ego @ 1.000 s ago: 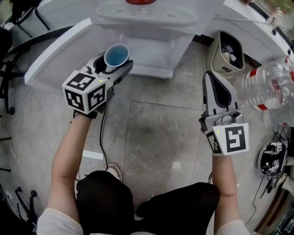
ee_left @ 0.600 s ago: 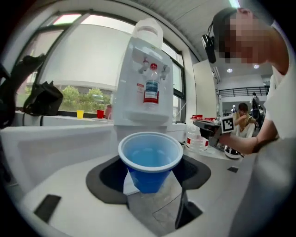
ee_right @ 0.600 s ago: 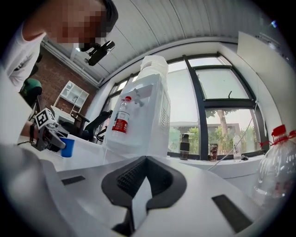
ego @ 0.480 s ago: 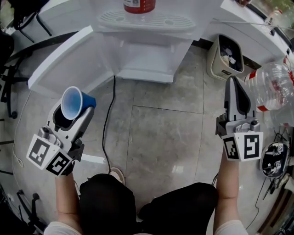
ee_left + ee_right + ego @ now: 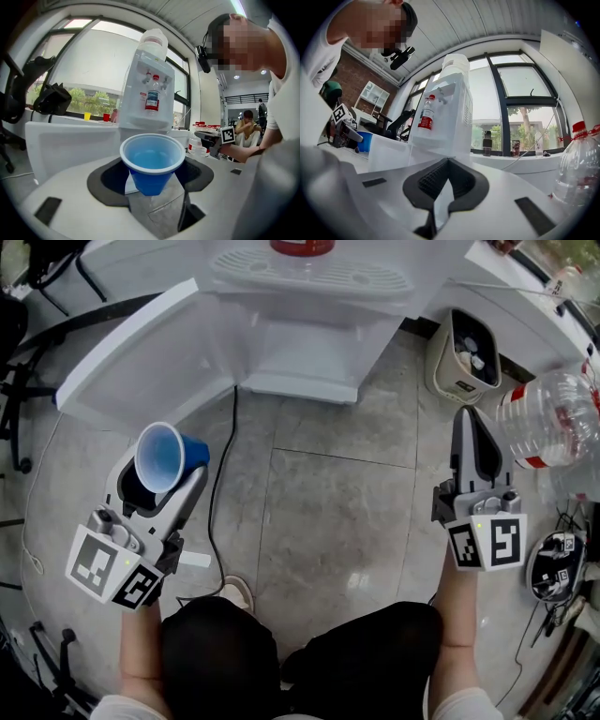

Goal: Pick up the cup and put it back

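The left gripper grasps the blue cup between its jaws, the cup's mouth turned upward, above the floor in front of the water dispenser and to its left. The right gripper, in front of the dispenser to its right, is clenched on nothing, near a clear plastic bottle.

In the left gripper view the rim of the blue cup hides where the pads of the left gripper meet its wall. In the head view the far edge cuts off the bottle standing on the water dispenser, so only its red part shows. The clear plastic bottle runs off the right edge. What lies in the bin is too small to tell.
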A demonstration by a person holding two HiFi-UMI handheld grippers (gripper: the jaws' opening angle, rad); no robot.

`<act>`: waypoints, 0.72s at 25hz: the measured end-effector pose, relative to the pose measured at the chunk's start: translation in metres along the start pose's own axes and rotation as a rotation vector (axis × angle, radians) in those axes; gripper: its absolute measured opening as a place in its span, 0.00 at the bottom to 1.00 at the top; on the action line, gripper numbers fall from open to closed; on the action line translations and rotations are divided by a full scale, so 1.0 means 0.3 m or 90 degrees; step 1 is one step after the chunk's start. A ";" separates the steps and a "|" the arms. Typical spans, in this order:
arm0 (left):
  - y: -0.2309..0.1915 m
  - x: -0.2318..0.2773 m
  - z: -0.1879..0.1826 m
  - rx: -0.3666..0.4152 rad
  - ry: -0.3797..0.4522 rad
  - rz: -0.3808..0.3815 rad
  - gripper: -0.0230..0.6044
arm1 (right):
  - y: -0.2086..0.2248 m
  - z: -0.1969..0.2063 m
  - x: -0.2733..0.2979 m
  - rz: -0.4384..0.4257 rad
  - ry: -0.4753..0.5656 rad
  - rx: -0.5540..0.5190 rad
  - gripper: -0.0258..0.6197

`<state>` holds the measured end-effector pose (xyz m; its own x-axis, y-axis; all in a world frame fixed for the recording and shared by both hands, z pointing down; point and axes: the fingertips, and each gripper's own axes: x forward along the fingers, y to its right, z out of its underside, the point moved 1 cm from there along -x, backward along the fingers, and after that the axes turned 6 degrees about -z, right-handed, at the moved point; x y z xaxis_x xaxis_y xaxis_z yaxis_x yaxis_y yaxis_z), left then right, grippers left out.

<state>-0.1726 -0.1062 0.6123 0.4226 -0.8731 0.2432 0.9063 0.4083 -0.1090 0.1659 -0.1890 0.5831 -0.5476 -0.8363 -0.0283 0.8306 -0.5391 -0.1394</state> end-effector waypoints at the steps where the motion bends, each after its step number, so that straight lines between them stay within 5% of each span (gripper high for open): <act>1: 0.001 0.002 0.008 -0.002 -0.001 0.000 0.54 | -0.006 0.007 0.001 -0.005 0.000 0.001 0.07; 11: 0.098 0.165 0.011 -0.025 -0.003 0.095 0.54 | -0.021 0.043 -0.019 -0.018 0.000 0.027 0.07; 18: 0.115 0.294 -0.003 -0.031 0.014 0.119 0.54 | 0.004 0.050 -0.064 -0.006 -0.009 0.033 0.07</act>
<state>-0.1042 -0.1693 0.6292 0.5833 -0.7888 0.1938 0.8108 0.5511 -0.1973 0.1790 -0.1750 0.5985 -0.5544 -0.8322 -0.0125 0.8296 -0.5513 -0.0887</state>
